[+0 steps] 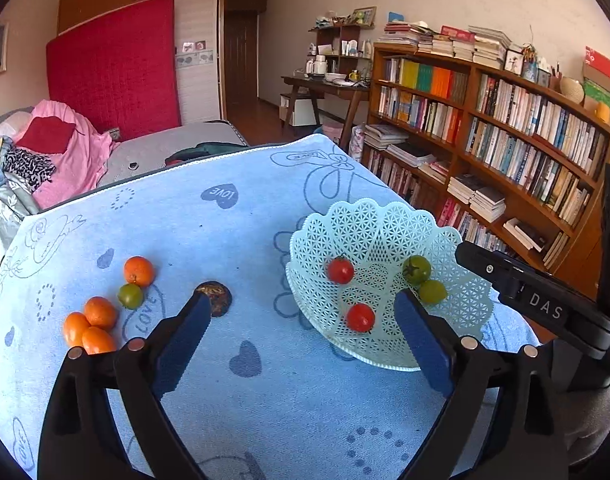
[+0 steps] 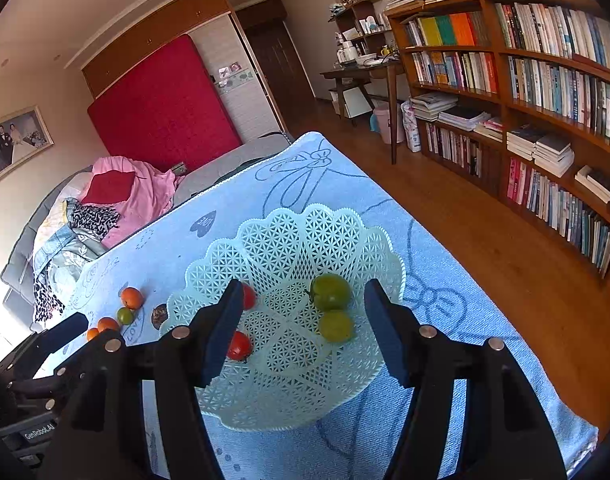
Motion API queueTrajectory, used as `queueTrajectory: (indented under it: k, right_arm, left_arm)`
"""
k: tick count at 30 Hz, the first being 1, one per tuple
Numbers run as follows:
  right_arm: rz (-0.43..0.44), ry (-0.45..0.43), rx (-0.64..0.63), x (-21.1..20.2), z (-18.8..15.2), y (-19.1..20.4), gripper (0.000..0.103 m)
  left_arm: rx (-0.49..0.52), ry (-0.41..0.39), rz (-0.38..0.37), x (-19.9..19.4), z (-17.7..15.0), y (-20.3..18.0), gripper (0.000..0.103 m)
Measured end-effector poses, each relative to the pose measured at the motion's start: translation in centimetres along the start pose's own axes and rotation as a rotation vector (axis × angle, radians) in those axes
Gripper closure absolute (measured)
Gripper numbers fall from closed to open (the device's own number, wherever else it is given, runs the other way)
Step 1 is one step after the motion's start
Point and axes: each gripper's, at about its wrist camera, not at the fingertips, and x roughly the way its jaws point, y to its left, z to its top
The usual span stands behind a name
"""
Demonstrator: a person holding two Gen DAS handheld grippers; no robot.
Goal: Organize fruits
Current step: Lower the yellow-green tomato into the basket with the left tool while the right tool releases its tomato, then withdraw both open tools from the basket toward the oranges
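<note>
Left hand-held gripper (image 1: 303,320): jaws spread wide, nothing between them, hovering over the blue-clothed bench (image 1: 265,400). Right hand-held gripper (image 2: 301,320): also spread, empty, poised above the lattice basket (image 2: 289,232).

In basket: two red tomatoes (image 1: 340,270), two green ones (image 2: 329,291).

Still loose on the cloth, ahead and left of the left gripper: four orange fruits (image 1: 100,312), one small green tomato (image 1: 130,295), and a dark round fruit (image 1: 213,296) just beside the left finger's tip.

Key relation: all loose fruit lies on the left side, well apart from the basket, so the left gripper is the nearer one. Fruits are roundish, no long axis to favour. Judged next: swing left, close on the dark fruit or the cluster.
</note>
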Motion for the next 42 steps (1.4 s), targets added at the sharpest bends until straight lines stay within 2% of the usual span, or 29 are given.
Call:
queueTrajectory:
  k: [11,16,23,27,42]
  right_arm:
    - [0.025,-0.011,-0.007,-0.7,-0.3,1.3,0.028]
    - [0.041,-0.018,-0.004,-1.2,-0.4,1.6,0.028]
    - [0.068,-0.019,-0.021,-1.6,-0.8,2.7,0.028]
    - [0.084,-0.011,-0.032,-1.7,-1.1,3.6,0.027]
    - [0.138,0.047,-0.078,0.0,-2.6,7.9,0.027]
  left_arm:
    - [-0.081,-0.015,0.104,-2.0,0.2,4.8,0.008]
    - [-0.088,-0.031,0.166,-3.1,0.3,6.7,0.008]
    - [-0.149,-0.063,0.223,-5.0,0.5,10.3,0.008]
    - [-0.174,-0.080,0.254,-5.9,0.4,12.1,0.005]
    - [-0.246,-0.054,0.342,-6.1,-1.3,17.1,0.005]
